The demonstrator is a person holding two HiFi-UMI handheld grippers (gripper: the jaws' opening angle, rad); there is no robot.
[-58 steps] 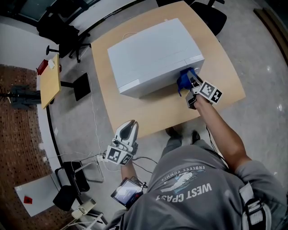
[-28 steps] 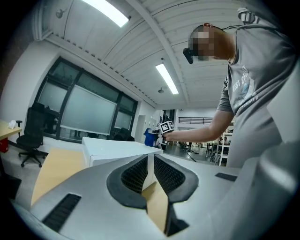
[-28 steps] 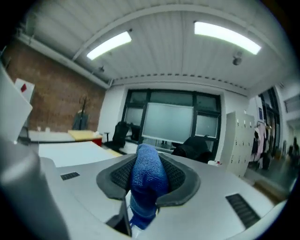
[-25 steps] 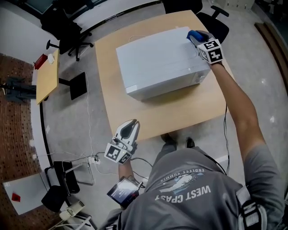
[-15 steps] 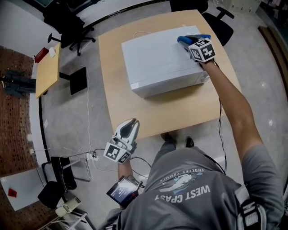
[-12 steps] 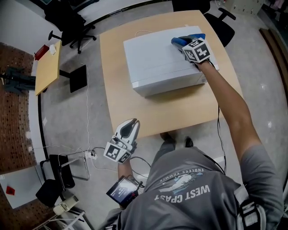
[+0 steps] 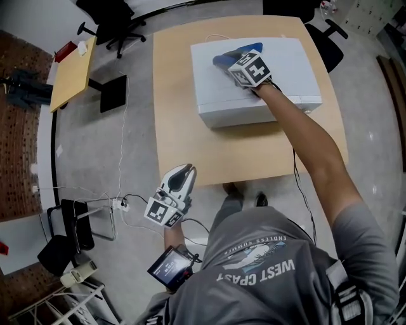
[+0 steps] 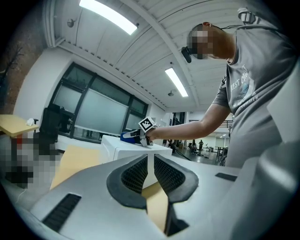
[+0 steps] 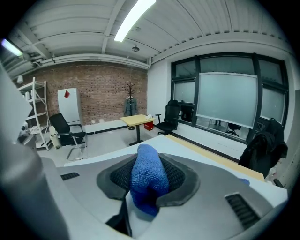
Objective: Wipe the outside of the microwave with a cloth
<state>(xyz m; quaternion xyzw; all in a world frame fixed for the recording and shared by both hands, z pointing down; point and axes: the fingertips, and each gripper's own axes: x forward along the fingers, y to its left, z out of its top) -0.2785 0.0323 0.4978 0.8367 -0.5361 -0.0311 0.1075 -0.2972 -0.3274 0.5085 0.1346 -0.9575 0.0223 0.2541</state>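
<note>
A white microwave (image 7: 279, 70) stands on a light wooden table (image 7: 184, 146). My right gripper (image 7: 223, 59) lies on the microwave's top near its left end, shut on a blue cloth (image 7: 236, 52) that is pressed to the top. In the right gripper view the folded blue cloth (image 9: 148, 180) fills the gap between the jaws. My left gripper (image 7: 183, 170) hangs off the table's near edge, over the floor, shut and empty. From the left gripper view the microwave (image 8: 133, 151) shows ahead, with the right gripper (image 8: 127, 137) on top of it.
A small yellow side table (image 7: 70, 73) with a red item and black office chairs (image 7: 117, 16) stand at the far left. Cables (image 7: 124, 190) trail over the floor left of the main table. Another chair (image 7: 330, 38) sits behind the table's right corner.
My right gripper has swept the blue cloth leftward across the microwave's top, from its right end to near its left end. The left gripper has hardly moved.
</note>
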